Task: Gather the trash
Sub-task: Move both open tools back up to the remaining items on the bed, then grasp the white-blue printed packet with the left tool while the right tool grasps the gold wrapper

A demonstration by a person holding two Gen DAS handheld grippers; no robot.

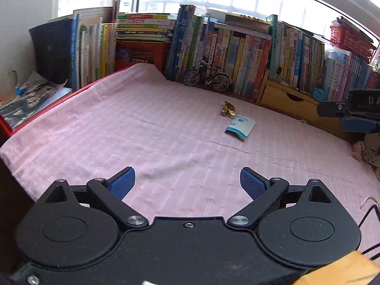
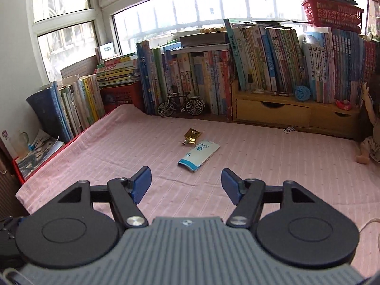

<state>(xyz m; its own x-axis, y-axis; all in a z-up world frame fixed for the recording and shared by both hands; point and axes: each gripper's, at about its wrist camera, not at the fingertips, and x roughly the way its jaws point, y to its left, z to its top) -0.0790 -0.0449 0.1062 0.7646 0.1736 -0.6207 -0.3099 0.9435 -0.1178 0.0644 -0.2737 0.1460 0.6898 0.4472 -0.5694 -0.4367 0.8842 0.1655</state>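
Two pieces of trash lie on the pink striped cloth [image 1: 133, 128] [image 2: 273, 161]: a crumpled gold wrapper [image 1: 227, 109] [image 2: 192, 135] and, just in front of it, a white and blue packet [image 1: 240, 127] [image 2: 199, 154]. My left gripper [image 1: 187, 181] hovers well short of them, jaws wide apart, nothing between its blue pads [image 1: 123, 184]. My right gripper [image 2: 186, 184] is also open and holds nothing; the packet lies a little beyond its fingertips. Part of the right gripper [image 1: 351, 111] shows at the right edge of the left wrist view.
Rows of books [image 1: 237, 49] [image 2: 261, 59] line the back and left sides. A small model bicycle [image 1: 207, 76] [image 2: 181, 105] stands before them, beside a yellow wooden drawer unit [image 1: 287, 97] [image 2: 285, 114]. A doll [image 2: 370, 142] sits at the far right. A red basket [image 2: 332, 11] tops the books.
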